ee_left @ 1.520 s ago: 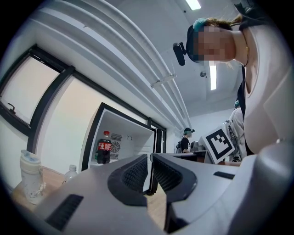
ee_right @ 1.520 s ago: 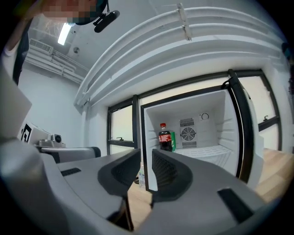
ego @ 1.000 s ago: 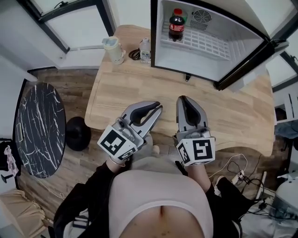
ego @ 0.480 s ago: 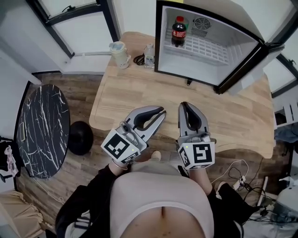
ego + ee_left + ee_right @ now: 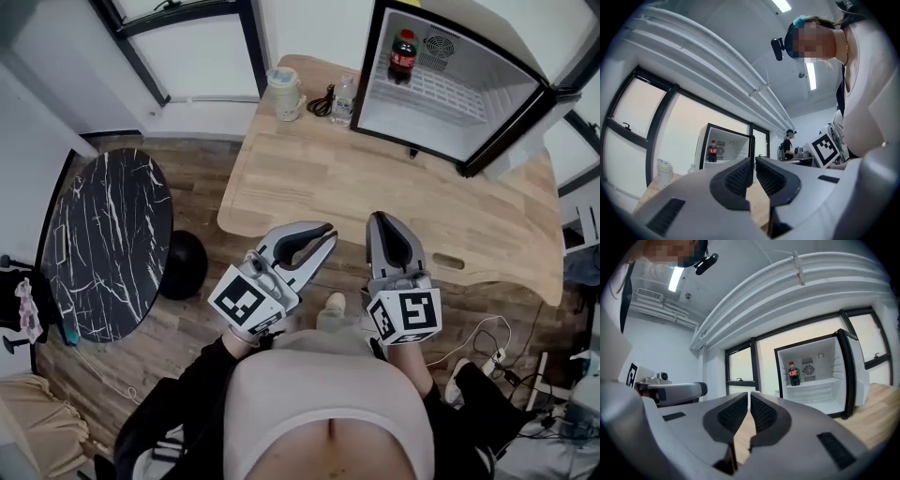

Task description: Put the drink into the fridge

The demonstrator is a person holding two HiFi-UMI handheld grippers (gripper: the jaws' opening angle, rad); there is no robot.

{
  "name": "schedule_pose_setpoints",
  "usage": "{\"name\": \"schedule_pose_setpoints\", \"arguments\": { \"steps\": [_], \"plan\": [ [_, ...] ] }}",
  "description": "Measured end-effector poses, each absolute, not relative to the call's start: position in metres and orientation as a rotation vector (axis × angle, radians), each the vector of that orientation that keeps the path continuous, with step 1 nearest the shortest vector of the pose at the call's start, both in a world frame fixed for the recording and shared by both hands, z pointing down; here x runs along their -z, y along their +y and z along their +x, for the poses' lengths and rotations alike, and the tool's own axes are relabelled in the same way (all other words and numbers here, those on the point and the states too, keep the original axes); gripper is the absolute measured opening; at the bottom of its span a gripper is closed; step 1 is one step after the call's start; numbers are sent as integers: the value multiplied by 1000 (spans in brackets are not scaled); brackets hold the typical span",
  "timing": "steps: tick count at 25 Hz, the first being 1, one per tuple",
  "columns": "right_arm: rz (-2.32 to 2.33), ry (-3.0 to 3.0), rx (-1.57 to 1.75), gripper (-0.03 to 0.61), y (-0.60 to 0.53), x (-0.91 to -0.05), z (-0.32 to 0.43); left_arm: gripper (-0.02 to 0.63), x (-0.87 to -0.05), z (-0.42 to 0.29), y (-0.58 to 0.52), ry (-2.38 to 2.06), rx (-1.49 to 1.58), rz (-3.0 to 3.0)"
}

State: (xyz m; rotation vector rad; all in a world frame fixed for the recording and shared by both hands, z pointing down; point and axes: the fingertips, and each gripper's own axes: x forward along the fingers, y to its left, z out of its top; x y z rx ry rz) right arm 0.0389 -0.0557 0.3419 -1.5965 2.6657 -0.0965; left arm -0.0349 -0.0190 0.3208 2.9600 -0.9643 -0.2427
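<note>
**Head view.** The drink (image 5: 403, 56), a dark cola bottle with a red cap, is standing upright on the wire shelf inside the fridge (image 5: 427, 127), toward its back left. The fridge is sitting at the far end of the worktop (image 5: 375, 187) with its door (image 5: 511, 131) hanging wide open. The left hand-held gripper (image 5: 325, 232) and right hand-held gripper (image 5: 379, 221) are hovering well clear of the fridge, off the worktop's near edge.

**Left gripper view.** The left hand-held gripper (image 5: 753, 161) is showing its pads drawn together on nothing, and the drink (image 5: 712, 151) is showing far off inside the fridge.

**Right gripper view.** The right hand-held gripper (image 5: 749, 397) is likewise closed and empty, facing the drink (image 5: 793, 373).

**Risk.** Placement is looking complete, with the door pending. A hard swing could be jolting the bottle over on the wire shelf, or shoving the small fridge across the worktop.
</note>
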Motion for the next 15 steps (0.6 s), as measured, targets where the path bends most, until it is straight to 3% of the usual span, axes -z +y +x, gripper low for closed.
{"name": "schedule_pose_setpoints", "arguments": {
  "steps": [15],
  "plan": [
    [-1685,2604,60,40,116,-345,-51,40,-328,-114,128,-853,277,2977]
  ]
}}
